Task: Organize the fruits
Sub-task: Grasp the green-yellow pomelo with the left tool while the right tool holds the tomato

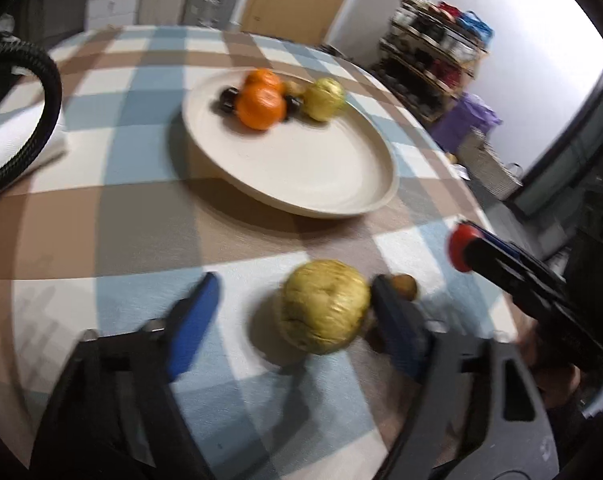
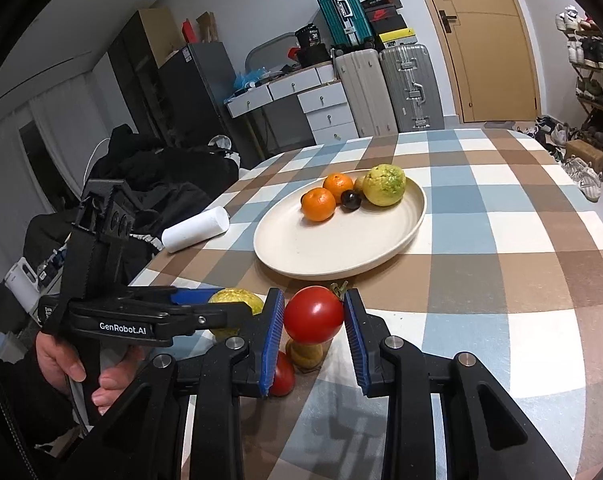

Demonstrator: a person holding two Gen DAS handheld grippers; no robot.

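Between right gripper (image 2: 313, 320) pads, tomato (image 2: 313, 314) held; second tomato (image 2: 282, 376) shows only here. Left gripper (image 1: 291, 300) jaws wide around guava (image 1: 325, 306), blurred.

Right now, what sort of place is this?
Probably a lived-in home: a checked-cloth dining table beside a shoe rack, stacked hard-shell suitcases and a white drawer unit near a wooden door.

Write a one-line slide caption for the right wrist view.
Right tool holds a red tomato above the checked tablecloth, near a cream plate of oranges.
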